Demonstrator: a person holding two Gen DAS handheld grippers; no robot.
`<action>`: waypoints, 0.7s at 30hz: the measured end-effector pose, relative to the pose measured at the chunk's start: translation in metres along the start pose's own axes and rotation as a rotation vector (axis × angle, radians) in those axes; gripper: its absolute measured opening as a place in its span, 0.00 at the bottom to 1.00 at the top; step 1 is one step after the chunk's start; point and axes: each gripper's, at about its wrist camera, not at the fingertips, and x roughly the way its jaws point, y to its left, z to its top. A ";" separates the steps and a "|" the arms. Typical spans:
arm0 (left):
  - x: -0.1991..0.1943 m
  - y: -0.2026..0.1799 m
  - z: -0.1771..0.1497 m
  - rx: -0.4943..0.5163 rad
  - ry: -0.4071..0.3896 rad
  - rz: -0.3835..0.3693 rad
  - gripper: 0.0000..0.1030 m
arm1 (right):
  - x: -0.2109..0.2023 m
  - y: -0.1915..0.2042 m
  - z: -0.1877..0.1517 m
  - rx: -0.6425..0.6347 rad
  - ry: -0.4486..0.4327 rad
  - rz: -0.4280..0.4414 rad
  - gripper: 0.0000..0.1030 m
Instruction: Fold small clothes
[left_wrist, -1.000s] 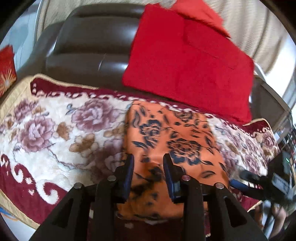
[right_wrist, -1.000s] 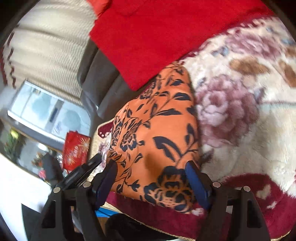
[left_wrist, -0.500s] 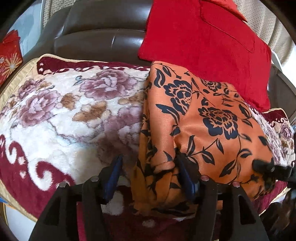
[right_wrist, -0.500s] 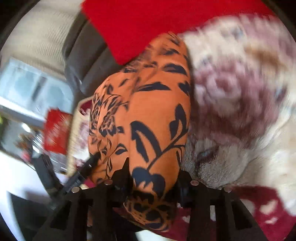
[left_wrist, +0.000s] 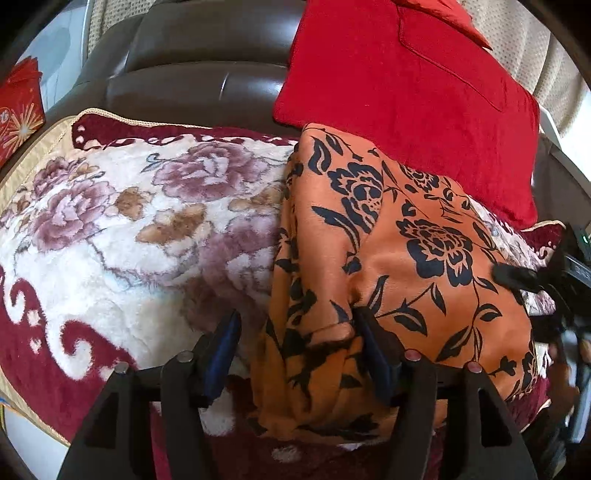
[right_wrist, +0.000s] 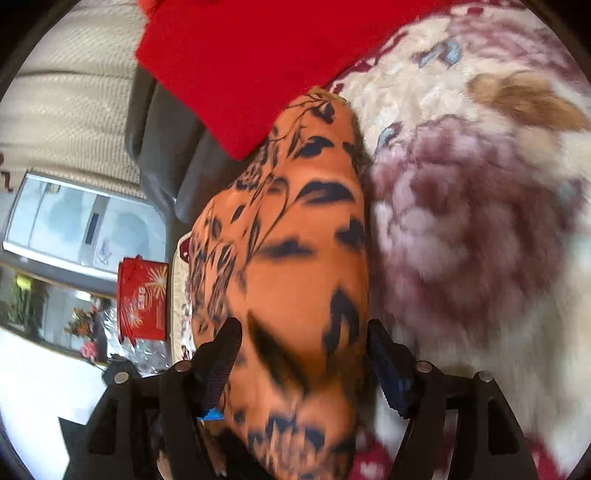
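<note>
An orange garment with black flowers (left_wrist: 399, 266) lies folded on a floral plush blanket (left_wrist: 129, 236) over a dark sofa. My left gripper (left_wrist: 295, 332) is open, its jaws wide apart around the garment's near left edge; the right fingertip presses into the cloth. My right gripper (right_wrist: 299, 343) is open at the garment's other end, the orange cloth (right_wrist: 295, 258) bulging between its fingers. The right gripper also shows in the left wrist view (left_wrist: 517, 275) at the garment's right edge.
A red cushion (left_wrist: 406, 96) leans on the sofa back (left_wrist: 207, 74) just behind the garment. A red gift bag (right_wrist: 142, 295) stands beyond the sofa's end. The blanket's front edge drops off near my left gripper.
My left gripper opened and moved forward over the garment's left edge. My right gripper closed in on the other end, narrowed, then widened again. The garment now looks bunched higher.
</note>
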 end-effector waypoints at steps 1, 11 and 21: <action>0.000 0.003 0.001 -0.013 0.006 -0.008 0.68 | 0.005 0.002 0.006 -0.002 0.018 0.002 0.67; 0.007 0.033 0.012 -0.101 0.039 -0.194 0.70 | 0.011 0.027 0.001 -0.124 -0.019 -0.140 0.67; 0.025 0.043 0.013 -0.237 0.065 -0.385 0.38 | 0.021 0.064 0.002 -0.331 0.065 -0.233 0.33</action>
